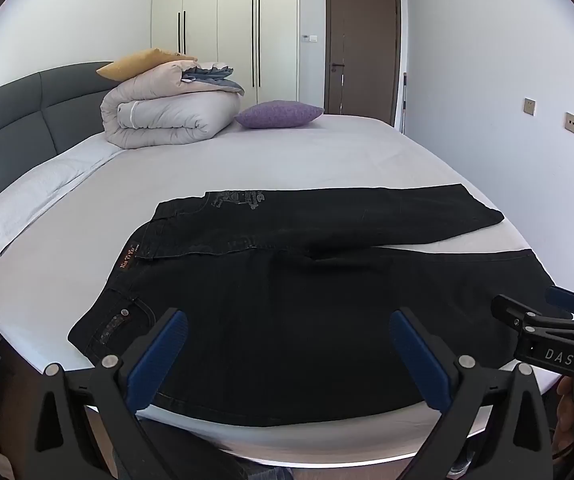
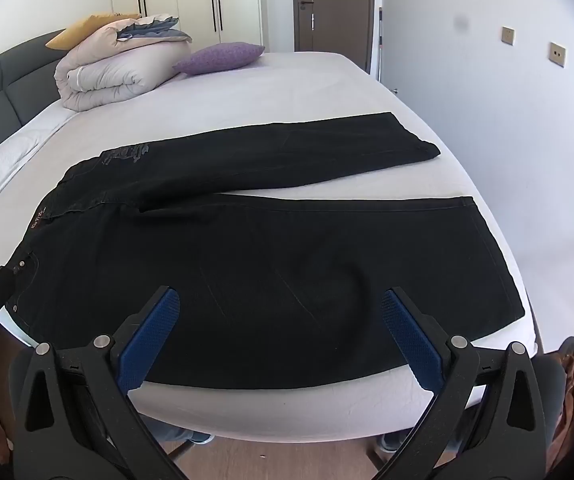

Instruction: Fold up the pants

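Black pants [image 1: 287,300] lie flat on the bed [image 1: 327,152], spread along its near edge. Waistband toward the left end of that edge, hems toward the right. The 2 legs split into a shallow V: near leg runs along the near edge, far leg angles away toward the far right corner. White sheet shows in the wedge between them. Fabric looks smoothed, few wrinkles; likely laid out this way so a lengthwise fold can start clean.

Left gripper [image 1: 287,354] hovers over the hip and upper thigh area, jaws spread wide, nothing between the blue pads [image 1: 159,360]. Right gripper [image 2: 281,338] hovers over the near leg, further toward the hem, also wide open and empty. Both tilt downward at the cloth. No pad appears to touch the pants.

From the left wrist view the right gripper shows at the right side, low over the near leg.

Judgement: fold not yet begun. The 2 grippers stand apart along the near leg, which suits pinching its near edge at 2 spots and carrying it over onto the far leg.

Folded duvet [image 1: 167,116], a purple pillow [image 1: 279,114] and a yellow pillow [image 1: 143,65] sit at the far left, by the headboard [image 1: 19,120], well apart from the work.
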The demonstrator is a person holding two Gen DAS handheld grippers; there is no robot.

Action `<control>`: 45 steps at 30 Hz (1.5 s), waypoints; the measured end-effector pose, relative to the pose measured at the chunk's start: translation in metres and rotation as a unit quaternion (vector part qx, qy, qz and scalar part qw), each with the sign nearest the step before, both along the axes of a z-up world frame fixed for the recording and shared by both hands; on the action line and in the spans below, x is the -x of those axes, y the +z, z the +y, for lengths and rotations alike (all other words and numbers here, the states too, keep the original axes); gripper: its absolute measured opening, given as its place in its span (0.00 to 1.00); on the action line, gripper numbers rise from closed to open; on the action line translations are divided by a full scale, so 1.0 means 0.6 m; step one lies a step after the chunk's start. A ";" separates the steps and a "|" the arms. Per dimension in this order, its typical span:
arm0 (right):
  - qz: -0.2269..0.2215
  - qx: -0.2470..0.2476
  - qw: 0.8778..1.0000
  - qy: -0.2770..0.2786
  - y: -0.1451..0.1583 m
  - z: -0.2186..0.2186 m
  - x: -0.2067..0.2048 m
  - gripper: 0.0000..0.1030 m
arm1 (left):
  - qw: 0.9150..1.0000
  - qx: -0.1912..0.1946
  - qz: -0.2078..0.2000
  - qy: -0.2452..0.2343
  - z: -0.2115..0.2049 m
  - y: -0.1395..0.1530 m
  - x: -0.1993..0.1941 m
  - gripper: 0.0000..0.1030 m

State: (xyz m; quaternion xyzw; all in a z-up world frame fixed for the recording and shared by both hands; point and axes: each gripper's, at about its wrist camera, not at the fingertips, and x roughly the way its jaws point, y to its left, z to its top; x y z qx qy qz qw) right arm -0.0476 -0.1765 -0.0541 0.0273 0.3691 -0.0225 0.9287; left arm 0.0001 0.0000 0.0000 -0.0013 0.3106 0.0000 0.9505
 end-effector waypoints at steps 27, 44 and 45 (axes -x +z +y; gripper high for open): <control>0.003 0.001 1.000 0.005 -0.010 0.012 0.003 1.00 | 1.000 0.004 0.005 0.000 0.000 -0.001 -0.001 1.00; 0.004 0.002 1.000 0.008 -0.013 0.014 -0.002 1.00 | 1.000 0.004 0.007 0.000 0.000 -0.001 -0.001 1.00; 0.005 0.002 1.000 0.008 -0.014 0.014 -0.002 1.00 | 1.000 0.004 0.007 0.000 0.000 -0.001 -0.001 1.00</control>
